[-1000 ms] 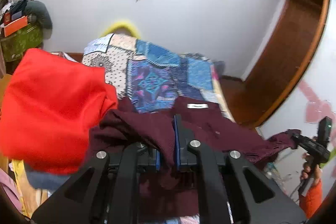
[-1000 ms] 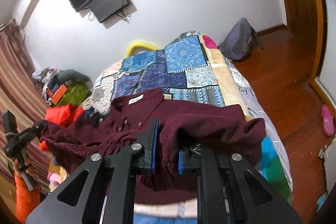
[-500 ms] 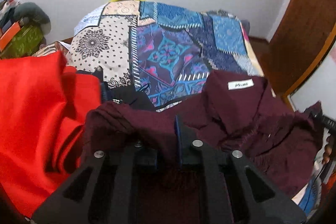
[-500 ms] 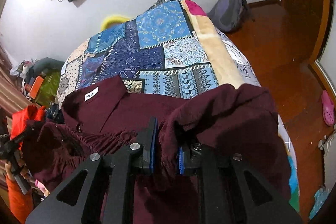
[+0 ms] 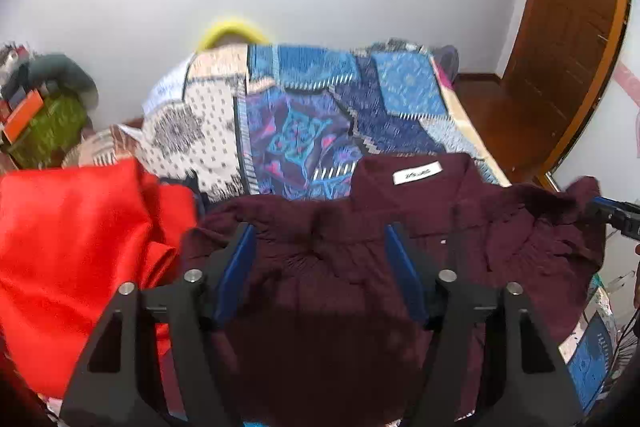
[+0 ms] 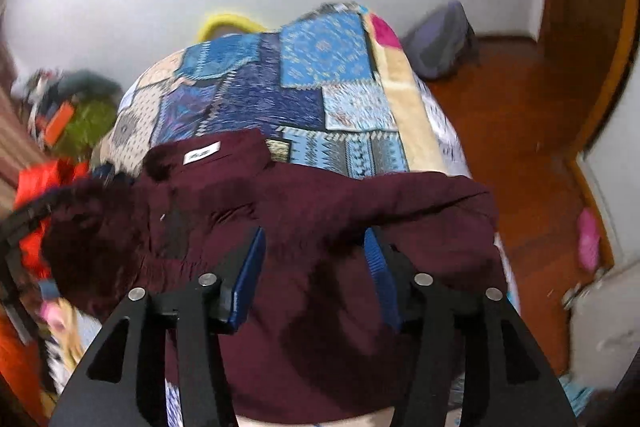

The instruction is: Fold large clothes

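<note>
Maroon shirt [image 5: 328, 267] is laid collar-up, label showing, across the near end of the patchwork quilt [image 5: 320, 115]. Left gripper [image 5: 320, 259] is spread wide above the bunched left shoulder, nothing pinched. Right gripper [image 6: 316, 259] is likewise spread over the right side. Red garment [image 5: 72, 247] is seen touching the shirt's left edge. Risk judged: the gathered shoulder may be creased into a fold, or red cloth caught in a regrasp.

Free bed: patchwork blanket [image 5: 320, 115] lies bare at 12 o'clock beyond maroon shirt [image 5: 340, 267].
Obstacle: red garment [image 5: 80, 247] heaped at 9 o'clock, touching the shirt.
</note>
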The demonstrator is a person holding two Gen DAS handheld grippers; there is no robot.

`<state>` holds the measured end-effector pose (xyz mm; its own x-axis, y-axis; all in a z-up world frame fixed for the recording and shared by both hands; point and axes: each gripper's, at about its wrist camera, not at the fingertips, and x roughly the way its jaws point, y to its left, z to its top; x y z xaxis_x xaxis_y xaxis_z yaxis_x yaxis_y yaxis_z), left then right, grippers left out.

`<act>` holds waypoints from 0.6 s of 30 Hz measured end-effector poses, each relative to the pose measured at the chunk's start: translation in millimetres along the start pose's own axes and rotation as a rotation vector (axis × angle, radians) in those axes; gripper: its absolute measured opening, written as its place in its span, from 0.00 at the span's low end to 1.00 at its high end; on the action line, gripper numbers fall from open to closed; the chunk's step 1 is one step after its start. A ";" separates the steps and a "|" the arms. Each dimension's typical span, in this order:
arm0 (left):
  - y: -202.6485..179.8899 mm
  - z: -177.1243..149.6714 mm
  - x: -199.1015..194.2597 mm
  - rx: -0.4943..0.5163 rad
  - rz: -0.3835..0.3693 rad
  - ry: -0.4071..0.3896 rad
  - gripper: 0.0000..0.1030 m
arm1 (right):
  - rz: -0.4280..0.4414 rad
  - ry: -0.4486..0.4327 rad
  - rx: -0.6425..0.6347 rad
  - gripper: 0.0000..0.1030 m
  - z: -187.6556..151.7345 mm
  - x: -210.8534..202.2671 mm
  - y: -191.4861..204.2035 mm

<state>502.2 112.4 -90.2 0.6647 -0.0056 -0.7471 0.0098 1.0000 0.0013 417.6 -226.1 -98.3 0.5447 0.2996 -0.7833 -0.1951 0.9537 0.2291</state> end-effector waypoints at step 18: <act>19.7 -84.7 -76.1 -0.152 -0.022 -0.043 0.79 | 0.030 0.007 -0.180 0.54 -50.7 -23.5 66.3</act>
<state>388.5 133.3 -89.6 0.6967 -0.0249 -0.7169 -0.0859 0.9893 -0.1179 350.5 -171.3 -94.1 0.5307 0.3272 -0.7818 -0.3546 0.9236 0.1458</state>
